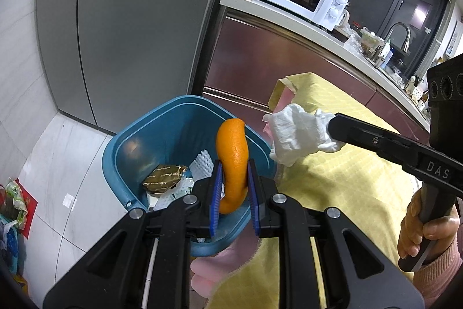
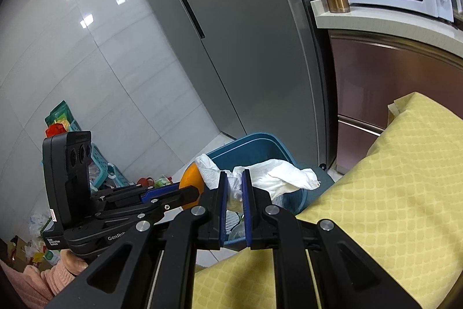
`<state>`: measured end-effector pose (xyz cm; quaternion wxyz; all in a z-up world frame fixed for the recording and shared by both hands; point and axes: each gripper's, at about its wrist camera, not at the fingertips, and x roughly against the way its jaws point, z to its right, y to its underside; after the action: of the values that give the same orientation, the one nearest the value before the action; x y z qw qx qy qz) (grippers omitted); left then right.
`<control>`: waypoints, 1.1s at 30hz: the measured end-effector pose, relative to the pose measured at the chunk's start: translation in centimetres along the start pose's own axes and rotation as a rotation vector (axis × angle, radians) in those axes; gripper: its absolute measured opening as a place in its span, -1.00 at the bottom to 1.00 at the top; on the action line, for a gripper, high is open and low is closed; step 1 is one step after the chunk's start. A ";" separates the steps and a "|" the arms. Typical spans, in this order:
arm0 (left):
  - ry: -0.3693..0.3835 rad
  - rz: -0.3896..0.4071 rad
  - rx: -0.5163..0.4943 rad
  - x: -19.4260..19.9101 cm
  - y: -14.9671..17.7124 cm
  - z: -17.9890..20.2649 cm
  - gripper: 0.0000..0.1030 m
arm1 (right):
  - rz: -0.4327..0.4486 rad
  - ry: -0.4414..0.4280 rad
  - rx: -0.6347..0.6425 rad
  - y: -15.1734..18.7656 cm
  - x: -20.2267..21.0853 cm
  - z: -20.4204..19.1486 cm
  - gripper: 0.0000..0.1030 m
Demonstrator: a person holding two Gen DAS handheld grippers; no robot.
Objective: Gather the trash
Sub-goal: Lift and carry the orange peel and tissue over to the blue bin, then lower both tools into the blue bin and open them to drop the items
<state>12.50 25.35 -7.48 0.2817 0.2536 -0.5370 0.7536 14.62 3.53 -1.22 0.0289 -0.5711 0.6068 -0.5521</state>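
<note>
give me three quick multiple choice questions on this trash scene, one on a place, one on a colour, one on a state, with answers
1. Where does the curved orange peel sit?
A. on the yellow quilted tablecloth
B. between the left claw's pads, above the blue plastic bin
C. on the white microwave

2. What colour is the bin?
A. blue
B. red
C. grey

3. What is the state of the right claw?
A. open and empty
B. shut on a crumpled white paper towel
C. shut on a copper tumbler

Answers:
1 B: the left claw pinches the peel over the bin's opening.
2 A: its rim and walls are blue.
3 B: the towel bulges out from between its blue pads.
</note>
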 end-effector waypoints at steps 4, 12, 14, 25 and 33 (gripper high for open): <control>-0.002 -0.007 0.007 -0.4 0.0 -0.1 -0.66 | -0.012 0.001 -0.002 -0.1 -0.6 0.1 -0.83; -0.013 -0.019 0.017 -1.1 0.0 -0.6 -0.65 | -0.027 0.006 -0.001 -0.1 -1.7 0.1 -0.83; -0.015 -0.024 0.021 -1.4 0.1 -0.7 -0.65 | -0.035 0.009 -0.001 -0.1 -2.2 0.1 -0.83; -0.031 -0.055 0.042 -3.3 0.3 -1.2 -0.65 | -0.073 0.017 -0.006 0.1 -4.1 0.2 -0.83; -0.034 -0.071 0.050 -4.3 0.4 -1.5 -0.64 | -0.104 0.020 -0.018 0.1 -5.5 0.6 -0.83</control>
<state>15.11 25.99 -11.14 0.2928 0.2921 -0.5134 0.7519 16.82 7.13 -4.79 -0.0108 -0.5963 0.5816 -0.5532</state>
